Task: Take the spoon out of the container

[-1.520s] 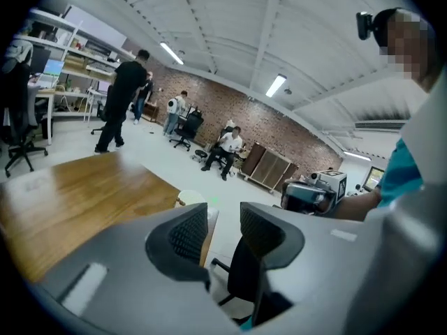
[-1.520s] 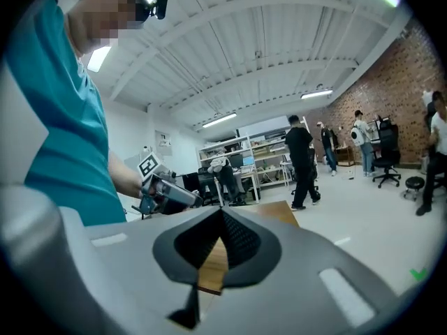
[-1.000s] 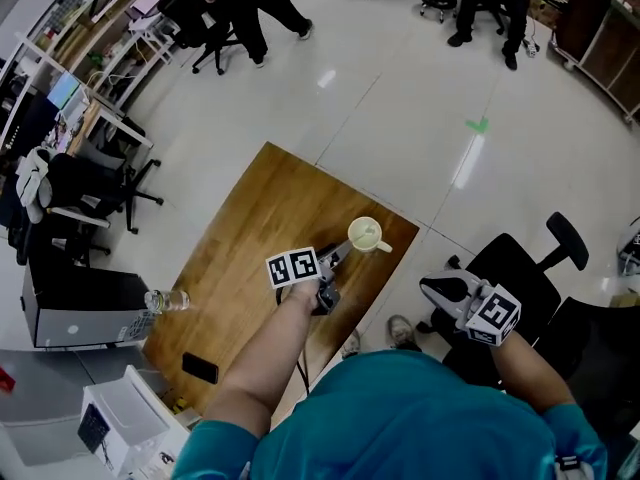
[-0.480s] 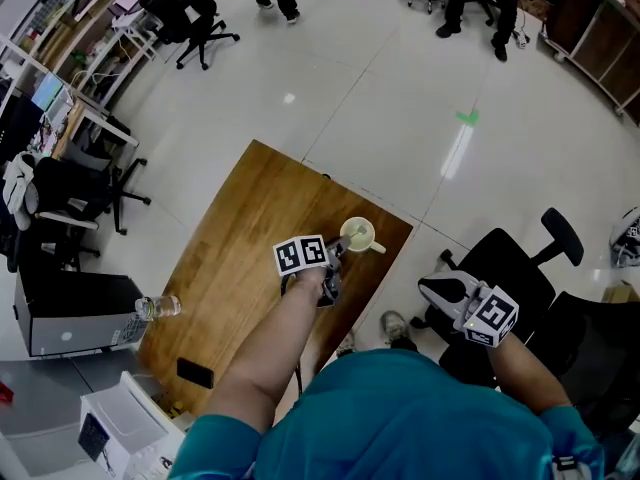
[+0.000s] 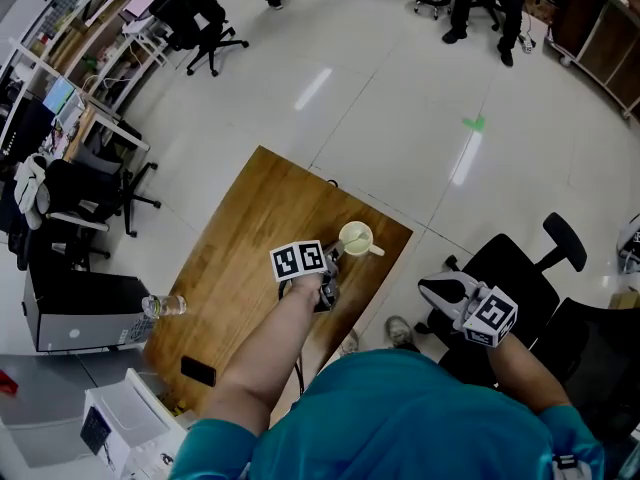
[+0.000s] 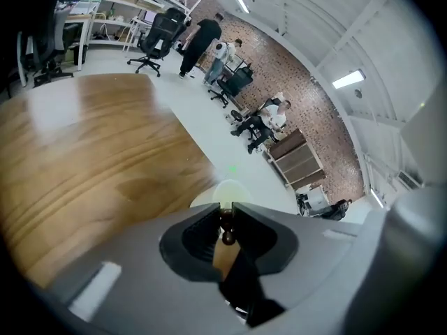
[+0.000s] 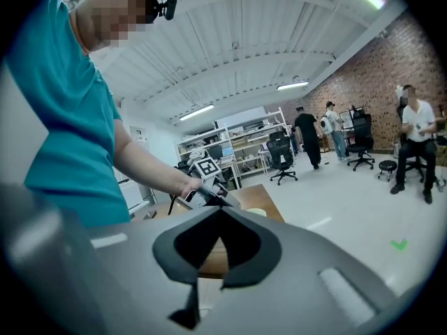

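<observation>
A pale cup (image 5: 357, 238) stands on the wooden counter (image 5: 250, 218), close to the counter's edge, with its handle sticking out to the side. The cup is the container here.

The left gripper (image 5: 335, 258) is right beside the cup, and its tips point at it. In the left gripper view, the left gripper (image 6: 227, 208) has just been closing its jaws. Now they are pinching the thin handle of the spoon (image 6: 227, 237), which has a little brown ball on its end. The handle runs toward the cup (image 6: 228, 189), just past the jaw tips. The jaws hide the far end of the spoon. From above, the spoon is too small to make out.

The right gripper (image 5: 424, 287) is well away from the cup. It is off the counter, over a black chair (image 5: 525, 268). In the right gripper view its jaws (image 7: 220, 208) are pressed together with nothing between them. Past them you can see the counter (image 7: 262, 197) and the person's arm reaching to the cup.

Far from the cup, a clear water bottle (image 5: 165, 306) lies at the other side of the counter. A dark flat phone (image 5: 200, 370) lies near the counter's far end.
</observation>
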Available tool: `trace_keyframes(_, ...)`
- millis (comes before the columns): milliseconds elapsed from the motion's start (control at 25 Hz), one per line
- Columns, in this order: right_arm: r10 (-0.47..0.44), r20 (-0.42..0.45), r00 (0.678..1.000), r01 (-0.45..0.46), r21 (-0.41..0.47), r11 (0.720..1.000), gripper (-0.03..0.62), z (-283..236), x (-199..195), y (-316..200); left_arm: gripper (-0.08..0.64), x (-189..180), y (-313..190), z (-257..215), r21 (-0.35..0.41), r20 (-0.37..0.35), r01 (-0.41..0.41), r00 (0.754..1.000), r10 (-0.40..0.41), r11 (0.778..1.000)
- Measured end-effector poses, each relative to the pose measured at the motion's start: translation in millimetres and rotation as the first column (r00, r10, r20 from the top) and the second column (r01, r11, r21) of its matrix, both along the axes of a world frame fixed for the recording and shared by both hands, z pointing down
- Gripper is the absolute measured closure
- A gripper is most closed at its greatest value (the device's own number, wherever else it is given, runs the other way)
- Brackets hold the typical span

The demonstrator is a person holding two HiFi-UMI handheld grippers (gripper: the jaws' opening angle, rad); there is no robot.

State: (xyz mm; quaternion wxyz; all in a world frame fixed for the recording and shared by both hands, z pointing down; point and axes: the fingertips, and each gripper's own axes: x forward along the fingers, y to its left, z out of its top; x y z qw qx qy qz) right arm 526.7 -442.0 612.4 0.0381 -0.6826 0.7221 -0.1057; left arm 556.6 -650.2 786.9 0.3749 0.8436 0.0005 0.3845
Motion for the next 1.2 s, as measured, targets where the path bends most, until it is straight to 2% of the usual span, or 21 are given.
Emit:
trace_keyframes(120, -0.010, 0.010, 1.000, 0.009, 0.020, 1.000, 0.591, -3.3, 4.2, 13.2, 0.506, -4.1, 7.9, -25.9, 0.014, -0.050, 0.027, 0.998, -0.026, 1.000)
trace_keyframes(240, -0.032, 0.056, 0.998, 0.032, 0.015, 0.999, 0.591, -8.6, 3.0, 30.9, 0.508, -19.0, 26.3, -58.8, 0.010, -0.110, 0.059, 0.992, -0.058, 0.998)
trace_keyframes(360, -0.084, 0.033, 0.996, 0.080, 0.090, 0.993, 0.591, 0.7, 16.7, 60.6, 0.508, -38.2, 64.1, -81.9, 0.015, -0.162, 0.094, 0.983, -0.091, 0.995)
trace_keyframes(440, -0.126, 0.068, 0.990, 0.118, 0.106, 0.987, 0.591, 15.1, 28.5, 79.1, 0.508, -48.6, 91.3, -82.9, 0.025, -0.191, 0.122, 0.975, -0.115, 0.992)
trace_keyframes(480, -0.149, 0.080, 0.986, 0.140, 0.110, 0.984, 0.591, 24.3, 31.8, 83.2, 0.508, -56.6, 101.4, -81.6, 0.032, -0.206, 0.136, 0.970, -0.126, 0.990)
trace_keyframes(600, -0.223, 0.041, 0.974, 0.213, 0.164, 0.963, 0.591, 49.4, 21.6, 81.9, 0.508, -103.9, 121.7, -81.1, 0.060, -0.245, 0.184, 0.955, -0.164, 0.981)
trace_keyframes(720, -0.302, 0.056, 0.952, 0.288, 0.179, 0.941, 0.591, 57.1, -16.1, 90.5, 0.508, -163.3, 145.5, -88.3, 0.100, -0.299, 0.247, 0.931, -0.208, 0.964)
trace_keyframes(880, -0.388, -0.010, 0.922, 0.379, 0.230, 0.896, 0.591, 68.1, -65.7, 116.8, 0.508, -239.0, 192.4, -93.4, 0.121, -0.393, 0.332, 0.882, -0.262, 0.936)
trace_keyframes(1000, -0.435, -0.060, 0.898, 0.437, 0.214, 0.873, 0.591, 67.7, -134.3, 133.9, 0.508, -323.4, 221.5, -89.1, 0.107, -0.435, 0.382, 0.848, -0.302, 0.918)
trace_keyframes(1120, -0.469, -0.123, 0.875, 0.485, 0.187, 0.854, 0.591, 78.8, -207.4, 140.4, 0.508, -403.8, 240.2, -76.1, 0.088, -0.512, 0.414, 0.799, -0.316, 0.906)
trace_keyframes(1200, -0.488, -0.135, 0.862, 0.506, 0.179, 0.844, 0.591, 93.2, -248.1, 145.2, 0.508, -447.9, 252.4, -65.9, 0.095, -0.557, 0.431, 0.770, -0.311, 0.898)
